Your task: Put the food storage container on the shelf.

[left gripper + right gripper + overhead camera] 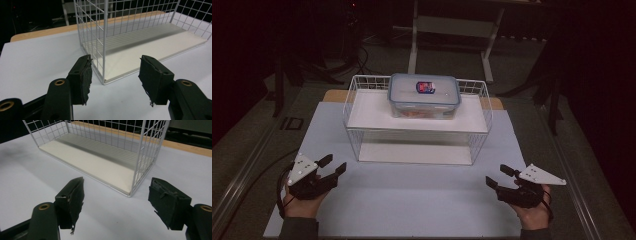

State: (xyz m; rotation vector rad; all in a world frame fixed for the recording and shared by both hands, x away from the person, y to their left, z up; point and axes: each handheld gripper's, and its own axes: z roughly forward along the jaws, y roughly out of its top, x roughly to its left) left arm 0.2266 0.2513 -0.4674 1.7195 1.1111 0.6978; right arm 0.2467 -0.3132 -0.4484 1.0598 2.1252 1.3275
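Centrally placed: one white wire rack [417, 122], two-tiered, standing on a pale table [412, 205] whose wooden edge shows behind it. Upper shelf [367, 117] — white board, carrying one clear plastic container [424, 96] with a blue-rimmed clip lid; a red-and-blue label sits on the lid, and reddish contents show faintly through the front wall. Lower shelf [140, 56] — white board, bare in both gripper views.

Left gripper [330, 167]: held in the person's left hand [299, 202] near the table's front left, well apart from the rack, jaws spread wide with nothing between them. Its own view has the rack's near left corner post [104, 42] just ahead, between the two black pads [82, 78].

Right gripper [498, 176]: held in the right hand [534, 212] near the front right, jaws likewise wide apart and holding nothing. Its view faces the rack's near right corner [133, 183].

Both grippers carry a grey three-cornered plate on top.
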